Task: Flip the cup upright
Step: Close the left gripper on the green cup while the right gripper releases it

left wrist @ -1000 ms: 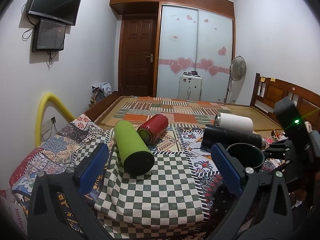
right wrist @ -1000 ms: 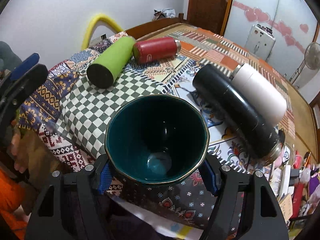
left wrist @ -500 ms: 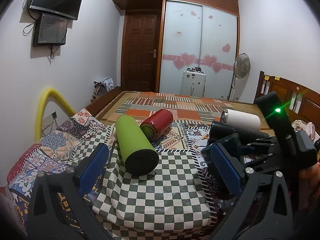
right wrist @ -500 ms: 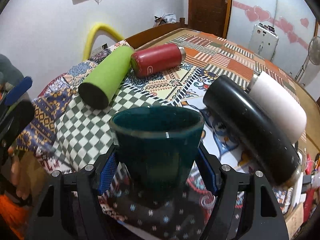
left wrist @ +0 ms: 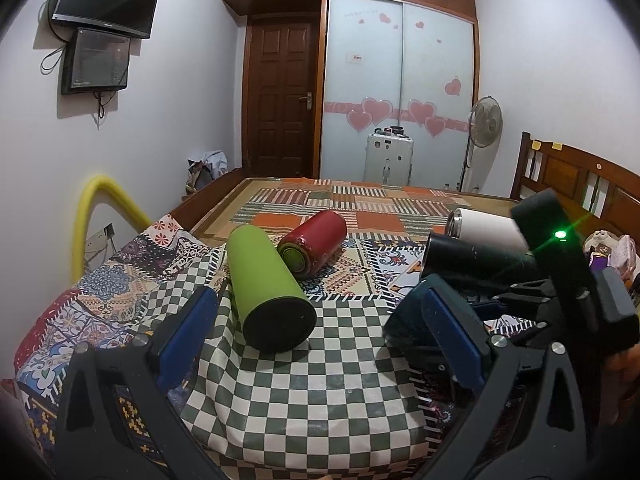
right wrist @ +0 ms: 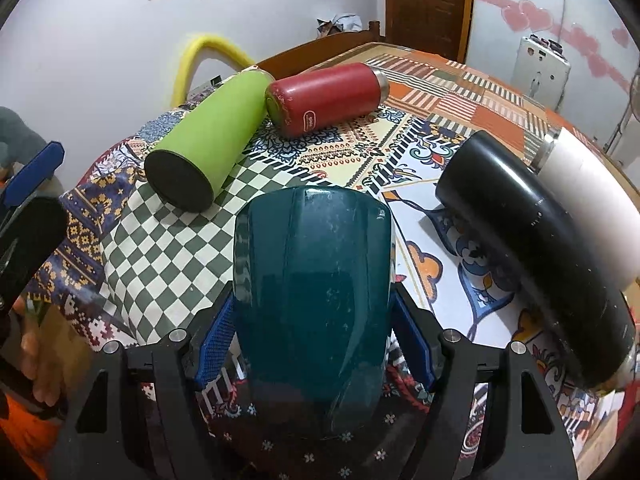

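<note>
4 flasks lie on the patchwork cloth: green, red, black, white.

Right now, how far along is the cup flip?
Done: the right gripper is shut on the teal cup. In hand: the cup is mid-rotation, outer wall facing the right wrist camera, opening out of view. Left: finish turning it upright, set it on the checkered cloth, release. The left gripper is open, empty.

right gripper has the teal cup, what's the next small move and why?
Probably keep rotating the wrist before lowering. The right gripper is shut on the teal cup, whose glazed side faces the camera with no rim or opening showing, so upright isn't confirmed. The left gripper is open, idle.
</note>
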The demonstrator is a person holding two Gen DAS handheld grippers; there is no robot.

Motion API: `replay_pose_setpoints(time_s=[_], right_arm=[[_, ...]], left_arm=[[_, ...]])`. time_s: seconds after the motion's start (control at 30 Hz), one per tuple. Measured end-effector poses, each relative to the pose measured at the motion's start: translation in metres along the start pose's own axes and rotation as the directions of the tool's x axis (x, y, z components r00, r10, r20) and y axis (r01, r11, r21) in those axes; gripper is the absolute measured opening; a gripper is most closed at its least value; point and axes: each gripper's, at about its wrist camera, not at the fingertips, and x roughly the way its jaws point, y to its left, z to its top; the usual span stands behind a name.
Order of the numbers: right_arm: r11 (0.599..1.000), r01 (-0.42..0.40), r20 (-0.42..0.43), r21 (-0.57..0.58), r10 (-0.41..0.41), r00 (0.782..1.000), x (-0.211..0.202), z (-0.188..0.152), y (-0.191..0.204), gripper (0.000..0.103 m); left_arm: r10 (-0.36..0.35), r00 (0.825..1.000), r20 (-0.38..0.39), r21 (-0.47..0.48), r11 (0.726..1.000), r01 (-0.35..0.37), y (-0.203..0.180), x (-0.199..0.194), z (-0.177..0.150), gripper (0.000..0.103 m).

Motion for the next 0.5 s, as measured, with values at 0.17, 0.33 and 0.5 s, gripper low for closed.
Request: replay_pose_setpoints(time_s=[0.17, 0.33, 0.5], right_arm=[[1.0, 0.014, 0.064, -0.02, -0.013, 0.998, -0.025, -0.008, 0.002, 0.08], [1.0, 0.025, 0.14, 0.007, -0.025, 0.99, -0.061, -0.02, -0.01, 0.08], [0.996, 0.075, 0.224, 0.057, -0.086, 0.971, -0.093, -0.034, -0.028, 0.081]], left_arm=[[0.016, 1.0, 0.011, 0.022, 1.0, -0.016, -0.009, -0.003, 0.004, 0.103], [0.012, 1.0, 0.006, 0.045, 0.999, -0.012, -0.025, -0.005, 0.008, 0.103], [0.017, 0.999, -0.031, 0.075, 0.997, -0.015, -0.048, 0.001, 0.005, 0.103]])
